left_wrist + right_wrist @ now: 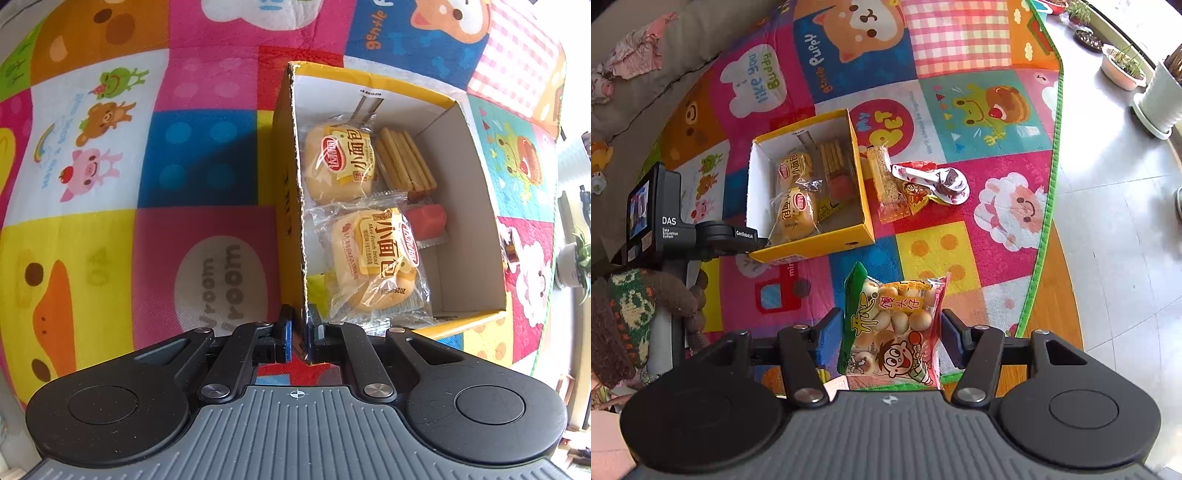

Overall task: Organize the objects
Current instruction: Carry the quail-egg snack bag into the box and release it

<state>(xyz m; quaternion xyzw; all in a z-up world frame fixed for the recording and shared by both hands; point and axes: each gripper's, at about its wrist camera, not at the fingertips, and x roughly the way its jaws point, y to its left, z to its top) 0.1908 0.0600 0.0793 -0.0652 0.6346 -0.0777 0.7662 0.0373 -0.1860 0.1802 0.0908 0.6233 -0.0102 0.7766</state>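
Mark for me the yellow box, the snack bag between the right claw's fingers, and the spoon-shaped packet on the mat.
yellow box [812, 246], right wrist view, near outer wall.
snack bag [892, 332], right wrist view, middle of bag front.
spoon-shaped packet [951, 182], right wrist view, round bowl end.

The left tongs [300, 334] pinch the near corner wall of an open yellow cardboard box [291, 206] resting on a colourful patchwork cartoon play mat [110, 177]. Inside lie two clear-wrapped yellow bread buns [340, 162] [373, 258], a packet of tan biscuit sticks [404, 162] and a small red wrapped block [426, 219].
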